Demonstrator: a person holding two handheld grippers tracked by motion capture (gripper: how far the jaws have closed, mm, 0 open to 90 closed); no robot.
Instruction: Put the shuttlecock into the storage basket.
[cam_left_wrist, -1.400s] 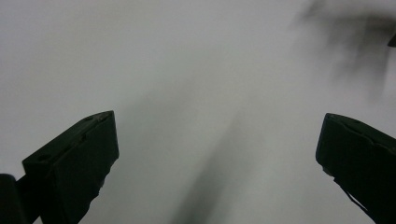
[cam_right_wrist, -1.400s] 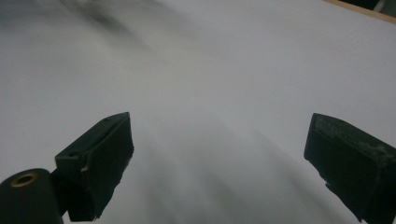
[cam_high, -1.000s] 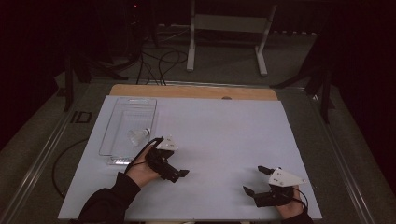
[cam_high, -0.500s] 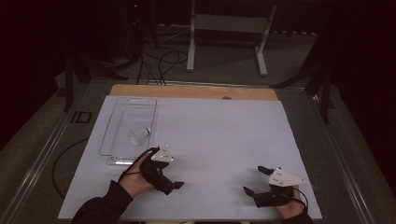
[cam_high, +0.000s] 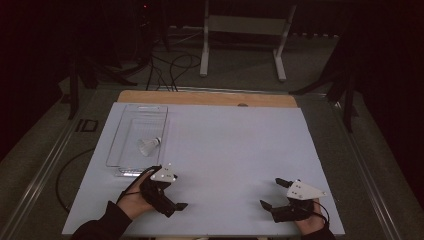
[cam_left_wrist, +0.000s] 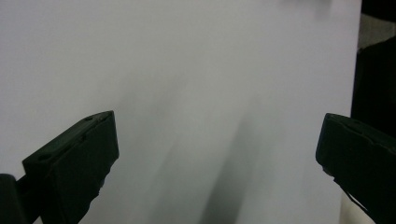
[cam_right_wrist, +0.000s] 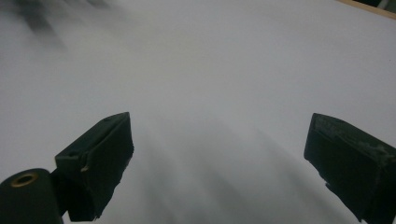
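Observation:
A white shuttlecock (cam_high: 149, 145) lies inside a clear plastic tray (cam_high: 120, 135) at the table's left. My left gripper (cam_high: 172, 200) is held low near the front edge, just in front of the tray, jaws wide apart and empty. In the left gripper view its fingers (cam_left_wrist: 77, 163) frame bare white tabletop. My right gripper (cam_high: 272, 194) rests at the front right, open, pointing left. In the right gripper view its fingers (cam_right_wrist: 100, 158) stand apart with nothing between them.
The white table surface (cam_high: 230, 150) has a wooden strip (cam_high: 205, 97) along its far edge. Beyond it stand a white metal frame (cam_high: 245, 40) and cables (cam_high: 165, 65) on the floor. A metal rail (cam_high: 40, 170) runs along the left side.
My left gripper has drawn back from the tray toward the front edge. The shuttlecock stays in the tray. The right gripper has hardly moved.

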